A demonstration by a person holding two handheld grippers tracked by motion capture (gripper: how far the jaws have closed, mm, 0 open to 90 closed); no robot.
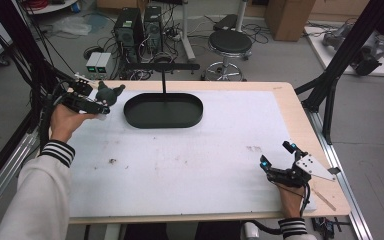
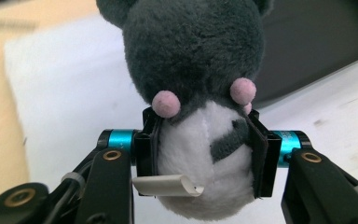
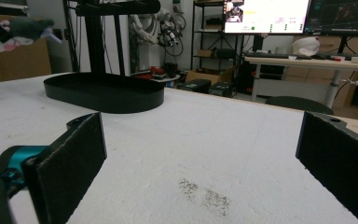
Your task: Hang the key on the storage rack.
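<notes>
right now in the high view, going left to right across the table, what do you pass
left gripper clamped on the grey plush toy → black oval tray with its upright stand → dark smudge on the white mat → right gripper, jaws apart over the mat

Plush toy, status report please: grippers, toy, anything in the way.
Left gripper shut on plush toy, held above the table's far-left corner. Right gripper open, empty, near right. Black oval tray with stand just right of toy.

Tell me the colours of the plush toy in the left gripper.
Dark grey plush toy with white belly, pink spots; clearest in left gripper view.
</notes>
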